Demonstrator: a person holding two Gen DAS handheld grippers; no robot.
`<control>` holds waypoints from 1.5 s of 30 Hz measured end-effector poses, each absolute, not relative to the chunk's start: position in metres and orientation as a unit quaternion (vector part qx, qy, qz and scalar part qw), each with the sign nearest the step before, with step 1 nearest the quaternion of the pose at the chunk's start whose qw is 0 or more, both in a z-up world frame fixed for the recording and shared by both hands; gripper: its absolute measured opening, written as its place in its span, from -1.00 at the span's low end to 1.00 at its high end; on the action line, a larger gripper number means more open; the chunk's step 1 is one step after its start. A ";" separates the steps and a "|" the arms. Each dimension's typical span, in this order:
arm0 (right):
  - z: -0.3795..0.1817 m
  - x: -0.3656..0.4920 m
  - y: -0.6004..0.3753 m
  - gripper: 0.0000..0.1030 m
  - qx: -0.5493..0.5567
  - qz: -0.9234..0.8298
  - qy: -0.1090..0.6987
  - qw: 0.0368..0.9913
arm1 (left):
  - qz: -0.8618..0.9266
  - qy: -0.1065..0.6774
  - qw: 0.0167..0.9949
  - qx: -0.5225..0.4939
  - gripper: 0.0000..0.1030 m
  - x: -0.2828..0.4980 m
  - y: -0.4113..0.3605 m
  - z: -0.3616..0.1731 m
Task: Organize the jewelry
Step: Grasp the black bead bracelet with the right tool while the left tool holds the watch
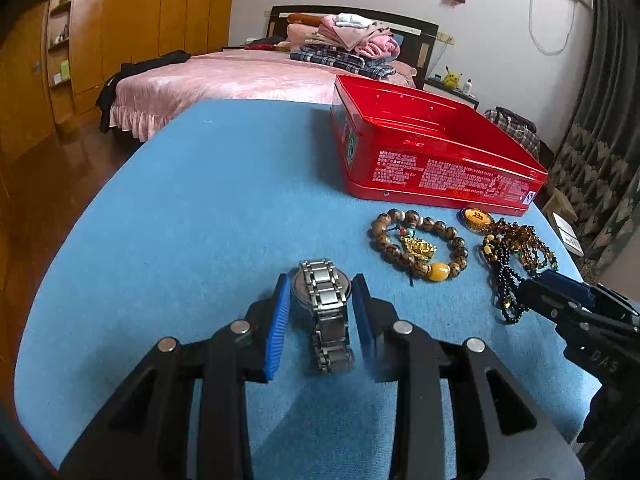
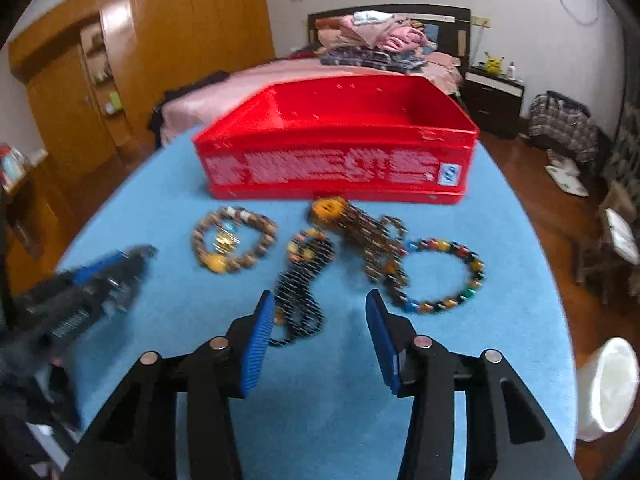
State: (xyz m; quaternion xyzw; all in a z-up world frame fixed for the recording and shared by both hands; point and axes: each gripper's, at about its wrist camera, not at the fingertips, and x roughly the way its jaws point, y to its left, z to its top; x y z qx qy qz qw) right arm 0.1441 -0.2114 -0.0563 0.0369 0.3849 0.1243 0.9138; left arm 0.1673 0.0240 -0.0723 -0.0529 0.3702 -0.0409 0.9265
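**Left gripper lining up on the watch**

The left gripper [image 1: 321,312] is sitting with its jaws spread around the watch [image 1: 325,312], a blue pad on each side of the case and a thin gap showing on both; nothing is pinched yet. The steel band is running back toward the handle, lying flat on the blue cloth [image 1: 192,208]. To do this well, I'd say the pads should be closing squarely on the case, not the loose band links, and low enough that the metal isn't slipping out on the lift.

The right gripper [image 2: 320,320] is hanging with its jaws wide apart and nothing between them, just near of the dark bead string [image 2: 304,292]. Farther off, the wooden bracelet [image 1: 418,244] is lying right of the watch, and the coloured bracelet [image 2: 444,276] is lying to the far right.

The red box [image 1: 436,148] is standing open at the far side, looking bare inside, a likely home for the pieces. Beyond the cloth, a pink bed [image 1: 224,76] with folded clothes and wooden wardrobes are filling the room.
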 end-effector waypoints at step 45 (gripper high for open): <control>-0.073 0.158 -0.219 -0.57 0.052 0.174 0.395 0.900 | -0.019 0.393 0.918 -0.049 -0.41 0.181 0.017 -0.080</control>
